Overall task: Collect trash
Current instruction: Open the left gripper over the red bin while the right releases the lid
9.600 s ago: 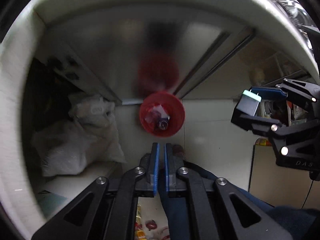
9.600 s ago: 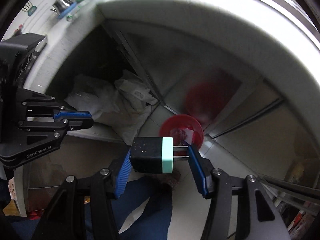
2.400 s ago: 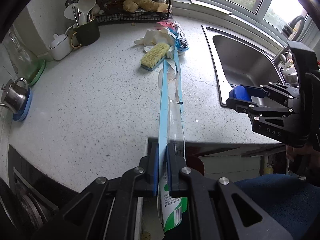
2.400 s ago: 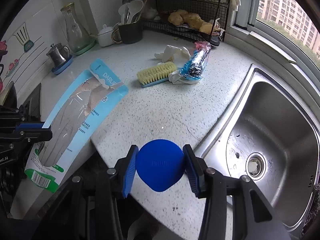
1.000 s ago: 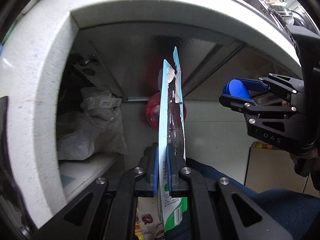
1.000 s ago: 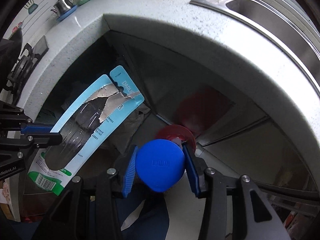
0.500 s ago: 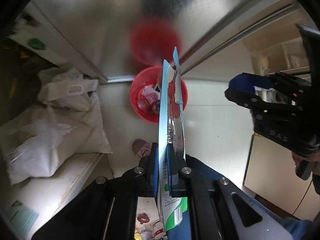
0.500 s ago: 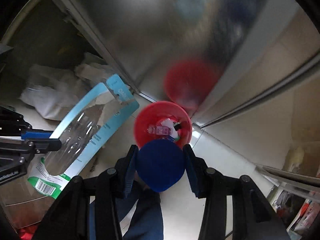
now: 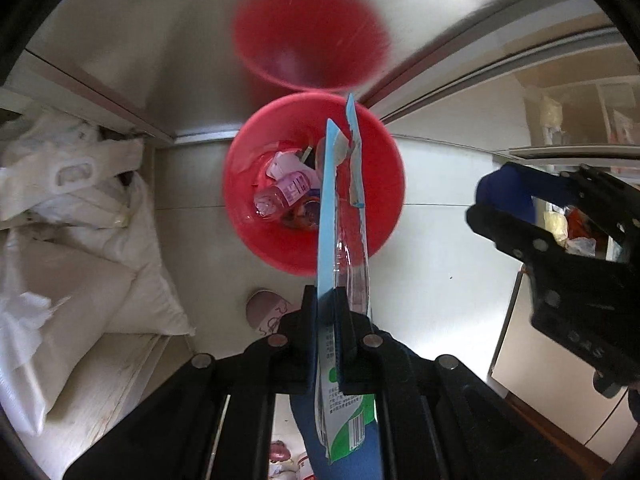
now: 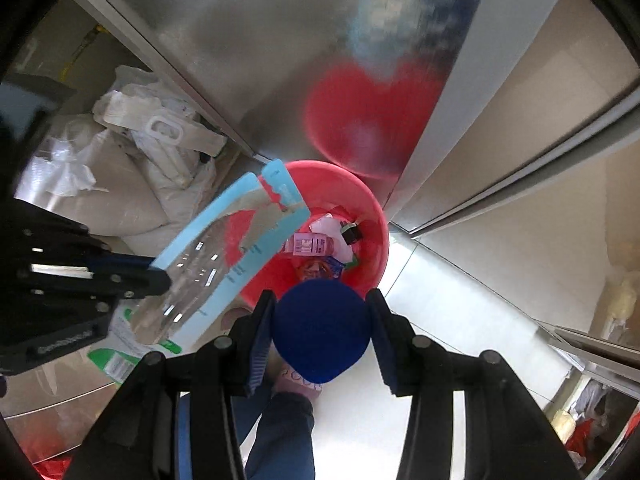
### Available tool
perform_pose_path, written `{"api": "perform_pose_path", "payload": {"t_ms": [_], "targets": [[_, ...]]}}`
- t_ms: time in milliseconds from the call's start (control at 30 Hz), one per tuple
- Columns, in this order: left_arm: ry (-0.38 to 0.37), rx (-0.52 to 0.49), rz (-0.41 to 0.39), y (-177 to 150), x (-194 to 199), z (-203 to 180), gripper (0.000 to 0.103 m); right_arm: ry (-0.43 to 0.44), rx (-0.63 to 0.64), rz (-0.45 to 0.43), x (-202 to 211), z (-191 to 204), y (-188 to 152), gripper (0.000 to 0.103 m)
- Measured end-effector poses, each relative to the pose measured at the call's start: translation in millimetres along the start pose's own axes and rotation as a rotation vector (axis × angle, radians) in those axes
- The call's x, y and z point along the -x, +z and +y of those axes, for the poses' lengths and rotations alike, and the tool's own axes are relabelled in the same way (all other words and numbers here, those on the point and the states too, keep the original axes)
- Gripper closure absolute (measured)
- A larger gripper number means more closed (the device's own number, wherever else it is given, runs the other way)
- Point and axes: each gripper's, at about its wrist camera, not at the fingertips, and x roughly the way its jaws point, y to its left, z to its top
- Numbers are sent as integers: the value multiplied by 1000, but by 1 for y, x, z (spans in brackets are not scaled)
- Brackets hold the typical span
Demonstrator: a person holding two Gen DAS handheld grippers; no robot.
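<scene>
My left gripper (image 9: 327, 300) is shut on a long torn blue-and-clear plastic package (image 9: 340, 208), which stands edge-on over a red trash bin (image 9: 384, 184) on the floor. In the right wrist view the same package (image 10: 224, 256) reaches over the bin's left rim, held by the left gripper (image 10: 160, 276). My right gripper (image 10: 320, 320) is shut on a round blue cap (image 10: 320, 332), just short of the red bin (image 10: 372, 216) below. The bin holds a small bottle (image 9: 280, 196), wrappers and other scraps. In the left wrist view the right gripper (image 9: 504, 204) with the blue cap (image 9: 504, 192) hangs at the right.
A shiny steel cabinet front (image 9: 180, 40) behind the bin mirrors it. White sacks (image 9: 80, 240) are piled at the left on a low shelf. A person's blue-trousered leg (image 10: 280, 432) and a pink slipper (image 9: 264, 312) are beside the bin on pale floor tiles (image 9: 440, 260).
Both grippers have sunk from under the counter edge toward the floor; the red bin has grown much larger in both views. Each keeps the same hold.
</scene>
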Motion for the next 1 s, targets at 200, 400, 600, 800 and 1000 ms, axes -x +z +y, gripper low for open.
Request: {"api": "perform_pose_path", "payload": {"t_ms": [200,400,600,800,1000], "targets": [[3,14,12,17,-33,6,97,0,14,-3,-16,-6,-1,60],[28,-20,18,25,-45,1,97,10,-10,-11,-33,-11,-3,60],[25,-25,-1,37,-50,7,83,28,-28,-2,-45,-10,-3,60],[33,-12,-20,42,-50,16,61,35,7,-8,-52,-4,-3,60],[18,-13,-18,35,-50,28,46,43,-7,-2,-61,-3,-1,60]]}}
